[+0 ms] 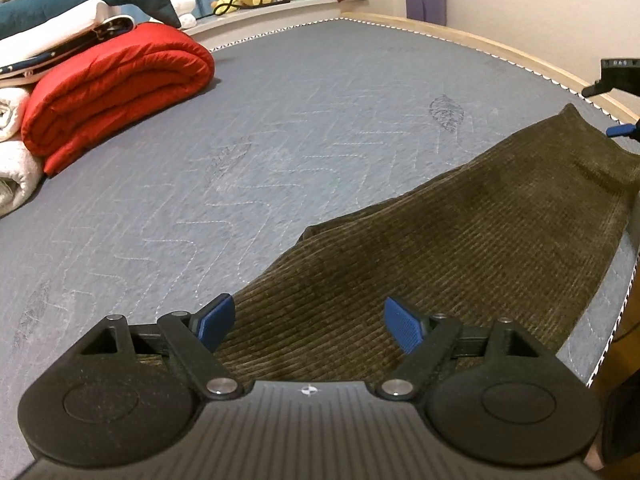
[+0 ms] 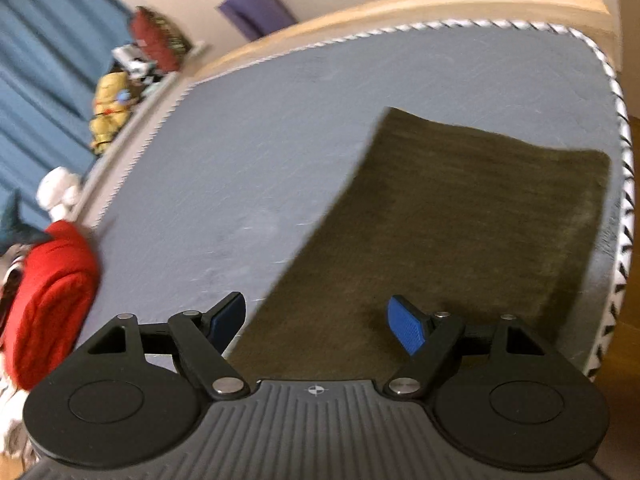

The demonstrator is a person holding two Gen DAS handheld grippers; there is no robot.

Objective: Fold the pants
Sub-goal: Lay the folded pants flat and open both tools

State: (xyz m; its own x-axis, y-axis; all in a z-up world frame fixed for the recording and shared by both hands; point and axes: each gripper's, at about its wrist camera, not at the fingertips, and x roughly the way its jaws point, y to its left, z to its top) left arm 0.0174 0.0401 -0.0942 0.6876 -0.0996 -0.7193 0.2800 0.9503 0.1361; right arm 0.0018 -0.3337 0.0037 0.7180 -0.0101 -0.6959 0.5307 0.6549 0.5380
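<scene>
olive corduroy pants (image 1: 460,248) lie flat on mattress (image 1: 240,160) (both grippers' fingers (image 1: 402,326) wide, empty).

I see the pants (image 1: 460,248), olive-brown corduroy, lying flat as a long folded strip on the grey mattress (image 1: 240,152), near its edge.

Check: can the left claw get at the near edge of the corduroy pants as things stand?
Probably yes. The left claw is open above the olive corduroy pants, which lie flat on the grey mattress. Nothing sits between them; the red quilt is far off.
</scene>
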